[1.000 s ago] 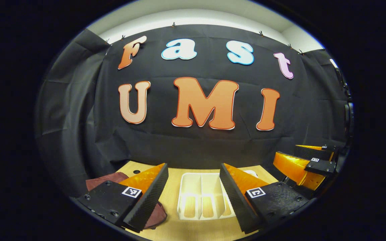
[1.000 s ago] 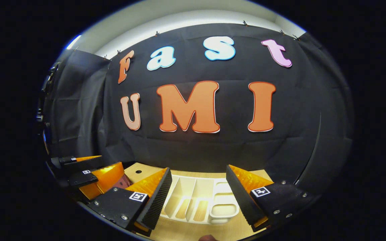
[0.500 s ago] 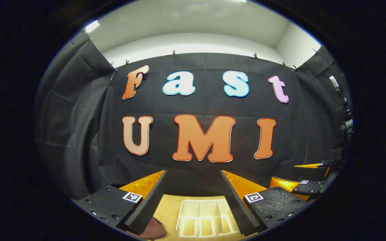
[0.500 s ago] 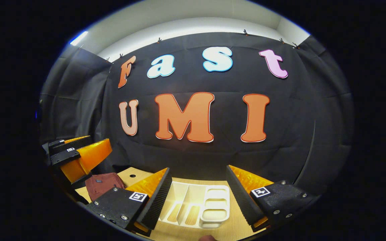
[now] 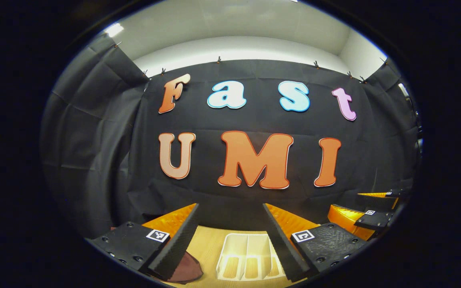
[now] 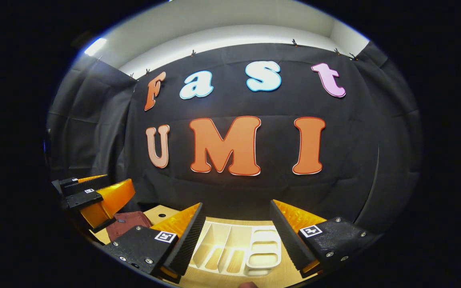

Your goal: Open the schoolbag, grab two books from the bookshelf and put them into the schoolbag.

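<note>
Left gripper (image 5: 230,236): fingers wide apart, empty, held above the wooden table (image 5: 204,244).
Right gripper (image 6: 236,236): fingers apart, empty.
Schoolbag (image 6: 128,222): dark red, lying left of the white bookshelf (image 6: 234,250).
Books: I cannot tell.
Technique: lower both grippers toward the schoolbag's opening.
Writing: none legible on the objects.

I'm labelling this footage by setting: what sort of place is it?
Probably a staged recording booth: black cloth wall, a wooden table bearing a white rack and dark red bag.
</note>
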A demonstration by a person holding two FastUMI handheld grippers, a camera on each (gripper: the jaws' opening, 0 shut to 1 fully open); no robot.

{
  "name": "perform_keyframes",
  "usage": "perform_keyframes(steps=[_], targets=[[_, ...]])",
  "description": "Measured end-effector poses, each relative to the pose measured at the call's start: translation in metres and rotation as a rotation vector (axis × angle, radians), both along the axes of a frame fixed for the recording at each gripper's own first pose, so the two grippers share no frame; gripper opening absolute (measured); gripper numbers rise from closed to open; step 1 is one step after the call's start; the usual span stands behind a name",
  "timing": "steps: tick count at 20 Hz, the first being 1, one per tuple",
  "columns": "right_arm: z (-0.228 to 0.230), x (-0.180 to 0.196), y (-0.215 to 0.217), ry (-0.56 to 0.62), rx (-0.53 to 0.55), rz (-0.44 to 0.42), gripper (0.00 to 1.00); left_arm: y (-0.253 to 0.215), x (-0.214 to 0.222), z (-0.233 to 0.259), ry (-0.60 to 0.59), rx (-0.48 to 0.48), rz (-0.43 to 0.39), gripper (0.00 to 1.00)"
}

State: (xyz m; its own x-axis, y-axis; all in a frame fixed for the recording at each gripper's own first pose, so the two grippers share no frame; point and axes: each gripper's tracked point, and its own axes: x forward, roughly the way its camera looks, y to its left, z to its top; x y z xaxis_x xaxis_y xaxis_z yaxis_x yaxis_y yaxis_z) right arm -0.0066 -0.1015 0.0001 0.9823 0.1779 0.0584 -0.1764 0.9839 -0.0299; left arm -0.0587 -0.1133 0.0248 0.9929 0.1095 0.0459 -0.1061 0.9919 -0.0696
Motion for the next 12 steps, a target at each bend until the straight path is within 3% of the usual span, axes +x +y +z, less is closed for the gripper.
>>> perform_keyframes(steps=[3,6,11,12], targets=[[-0.003,-0.001,0.004,0.002,-0.015,0.003,0.96,-0.004,0.004,-0.001,0.017,0.004,-0.008,0.95],[-0.008,-0.001,0.009,0.015,-0.012,0.016,0.96,-0.017,0.011,-0.013,0.029,-0.006,-0.072,0.95],[-0.01,0.001,0.01,0.012,-0.027,0.013,0.96,-0.017,0.012,-0.017,0.04,0.022,-0.07,0.95],[-0.008,0.002,0.01,0.0,-0.029,0.012,1.0,-0.017,0.013,-0.017,0.037,0.023,-0.067,0.95]])
